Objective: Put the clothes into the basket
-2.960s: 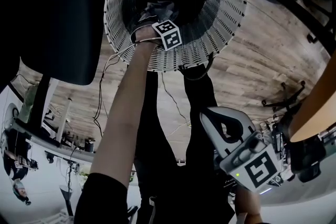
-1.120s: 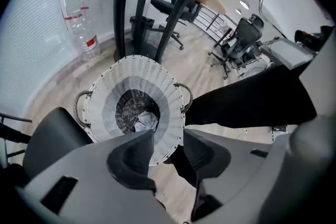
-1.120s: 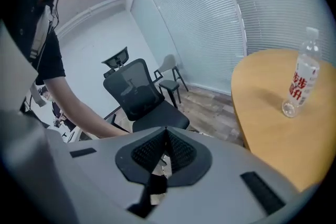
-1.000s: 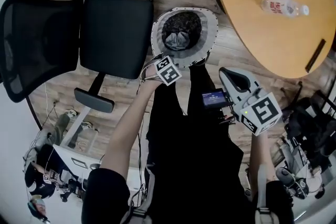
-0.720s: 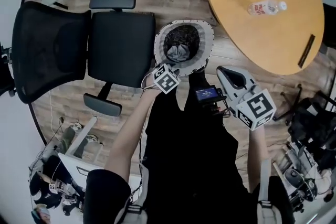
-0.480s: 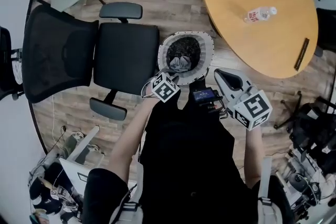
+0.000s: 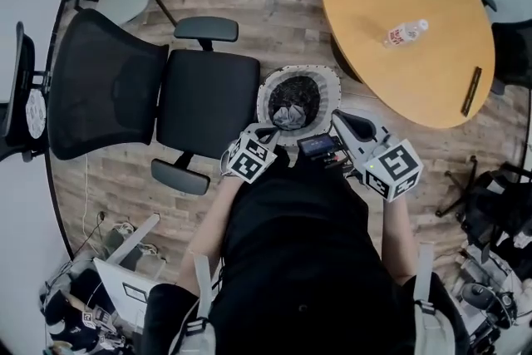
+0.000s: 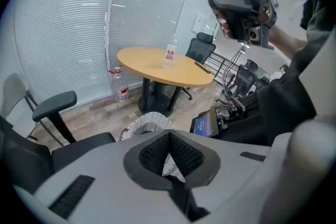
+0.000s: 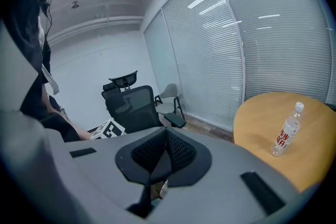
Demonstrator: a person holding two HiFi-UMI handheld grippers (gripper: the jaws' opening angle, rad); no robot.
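Left of my left tongs (image 7: pixel 268 132) stands the black office chair (image 7: pixel 150 91), its seat bare. Beyond my right tongs (image 7: pixel 342 120) is the round wooden bench (image 7: pixel 407 21), with no garment on it. Between the two pairs of tongs and just ahead of them, the white woven basket (image 7: pixel 329 86) sits on the floor. The grey and dark clothes (image 7: pixel 289 114) lie bundled inside it.

Progress: no garment shows on the chair, the bench or the visible floor, so I judge the loading done or very nearly so, with nothing evident left to fetch.

Left tongs: have just been closing and are now shut, with nothing between them. Right tongs: closed and likewise empty.

Pose: both hands are held up before my chest, well above the basket. Each pair of tongs is angled forward and downward toward it.
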